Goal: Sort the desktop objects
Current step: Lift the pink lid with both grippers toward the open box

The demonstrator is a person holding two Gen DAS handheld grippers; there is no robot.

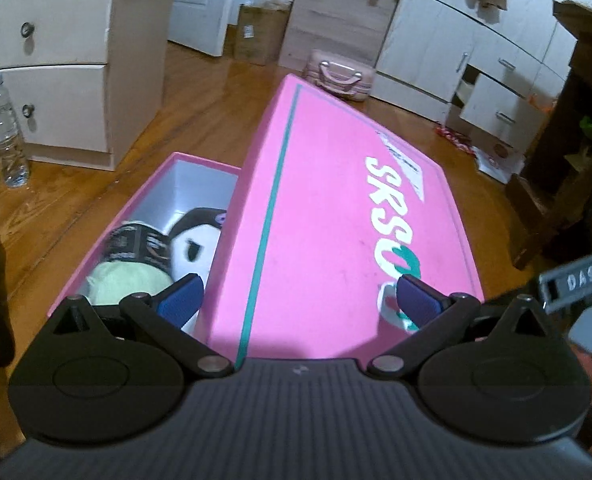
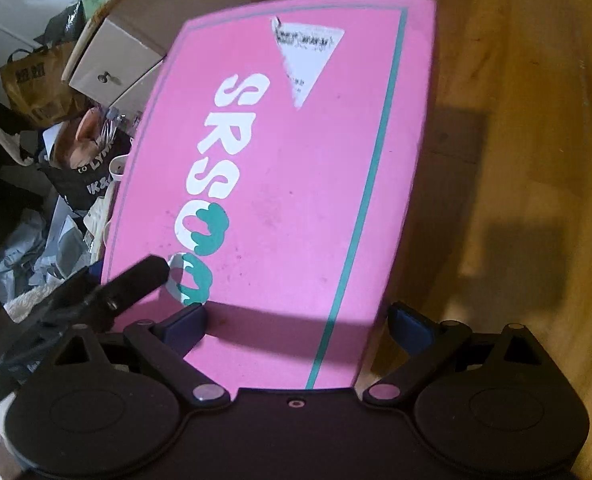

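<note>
While both your grippers, left (image 1: 299, 300) and right (image 2: 297, 326), hang wide apart over the pink lid (image 1: 335, 220), it lies askew on the pink box (image 1: 108, 232) on the floor. Only left wrist shows the plush toys (image 1: 192, 244) inside; lid reads "SRSOO"

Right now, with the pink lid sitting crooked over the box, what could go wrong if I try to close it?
1. The pink lid lies skewed across the pink box, so pushing it down could jam an edge instead of seating it.
2. The plush toy and the dark can sit high by the lid's edge and could get pinched.
3. The left gripper and right gripper are both open around the lid's near end, so it may slide if nudged unevenly.
</note>
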